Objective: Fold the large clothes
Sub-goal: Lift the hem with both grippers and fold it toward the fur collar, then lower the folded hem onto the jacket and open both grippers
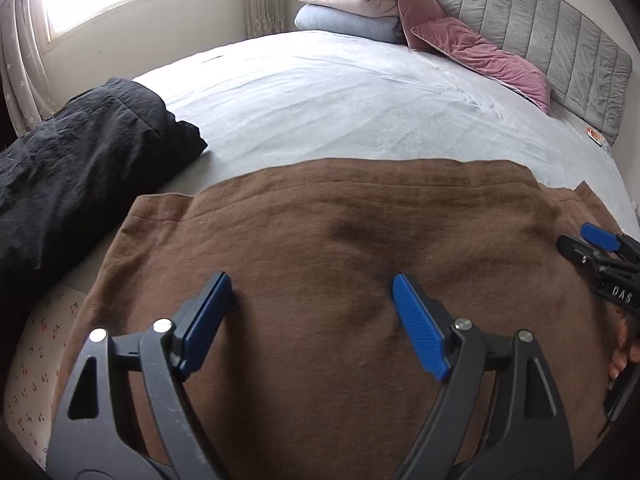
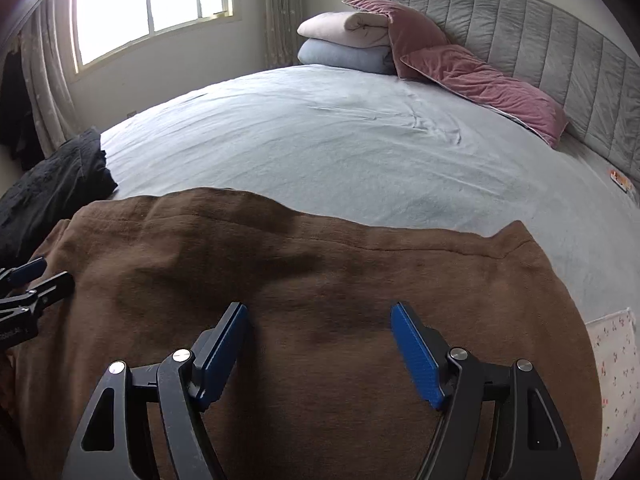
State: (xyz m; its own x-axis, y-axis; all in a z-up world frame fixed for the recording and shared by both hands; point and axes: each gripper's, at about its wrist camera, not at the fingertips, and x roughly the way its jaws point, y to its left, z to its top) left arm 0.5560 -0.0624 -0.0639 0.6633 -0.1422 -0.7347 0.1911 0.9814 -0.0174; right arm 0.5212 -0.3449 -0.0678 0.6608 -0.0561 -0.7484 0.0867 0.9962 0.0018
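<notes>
- Hovering over the near end of the bed [image 1: 360,92], I have my left gripper [image 1: 312,300] pointed down at the brown garment [image 1: 320,232], its two blue pads spread wide with nothing pinched between them.
- Between and beneath those pads lies only flat brown cloth; whether the pad tips actually touch it I cannot tell.
- My right gripper [image 2: 320,328] stands the same way in its own view: jaws apart, empty, brown cloth filling the gap below.
- In the left wrist view the right gripper pokes in at the right edge, over the garment's right side, with fingers of my hand [image 1: 622,350] showing just below it.
- In the right wrist view the left gripper shows at the left edge, above the garment's left border.
- So the garment lies directly under both of my grippers, spread broad across the near part of the pale grey sheet, its far hem running side to side ahead of the pads.
- A fold or stitched seam line runs just inside that far hem, and a shallow dark crease sits in the cloth ahead of the left gripper.
- To the left of the brown garment, touching or just beside its corner, is a black garment [image 1: 80,160] in a crumpled heap.
- Well apart, at the headboard [image 1: 560,52], rest two pink pillows [image 1: 480,56] and a stack of two folded blankets [image 1: 348,12], cream on pale blue.
- A window [image 2: 152,4] with curtains lights the far left wall.
</notes>
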